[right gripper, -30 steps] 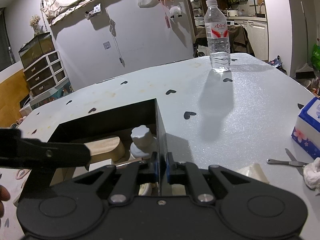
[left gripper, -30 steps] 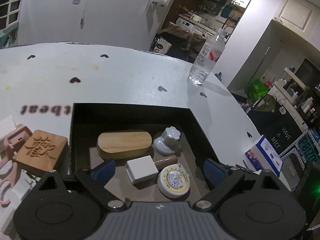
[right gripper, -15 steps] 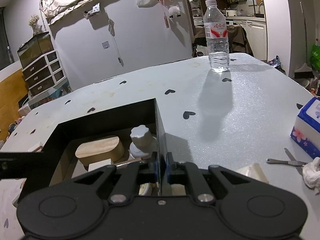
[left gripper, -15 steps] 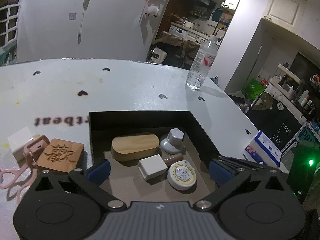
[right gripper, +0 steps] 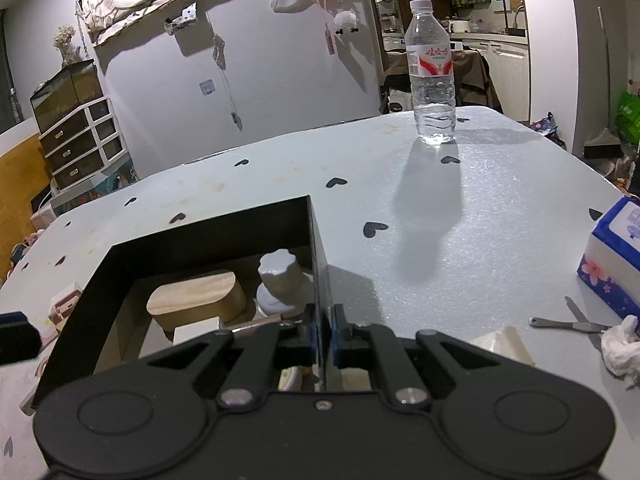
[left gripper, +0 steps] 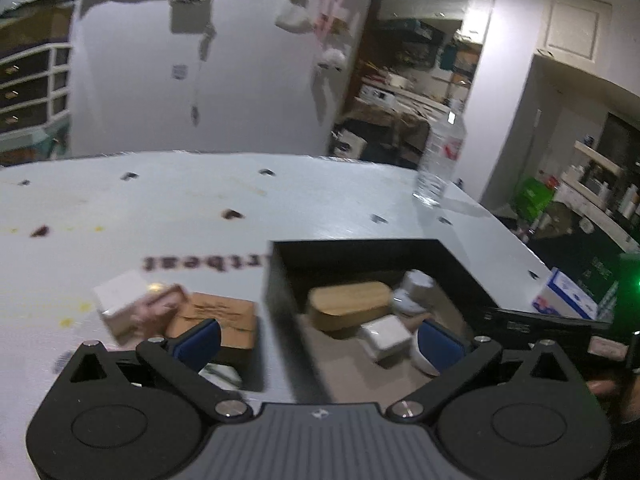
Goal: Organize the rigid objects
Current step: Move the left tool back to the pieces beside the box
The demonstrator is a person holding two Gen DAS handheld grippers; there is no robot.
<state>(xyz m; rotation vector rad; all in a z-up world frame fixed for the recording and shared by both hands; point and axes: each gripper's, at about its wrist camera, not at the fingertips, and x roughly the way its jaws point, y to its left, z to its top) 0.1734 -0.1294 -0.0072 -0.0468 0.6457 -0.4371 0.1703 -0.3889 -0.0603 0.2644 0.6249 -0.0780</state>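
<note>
A black open box (left gripper: 360,250) (right gripper: 208,228) sits on the pale table. Inside lie an oval wooden box (left gripper: 348,304) (right gripper: 196,300), a white knob-shaped piece (right gripper: 280,276), a small white block (left gripper: 386,336) and a round white tape measure (left gripper: 422,354). My right gripper (right gripper: 324,336) is shut on the box's right wall (right gripper: 318,264). My left gripper (left gripper: 320,340) is open and empty, straddling the box's left wall. Left of the box lie a carved wooden block (left gripper: 224,316), a pink item (left gripper: 156,306) and a white cube (left gripper: 120,292).
A water bottle (right gripper: 432,76) (left gripper: 440,152) stands at the table's far right. A blue tissue pack (right gripper: 616,252), a metal tool (right gripper: 568,322) and crumpled tissue (right gripper: 620,350) lie at the right edge. The left wrist view is blurred by motion.
My left gripper has lifted back out of the box and swung left, so it now straddles the left wall. My right gripper stays clamped on the right wall.
</note>
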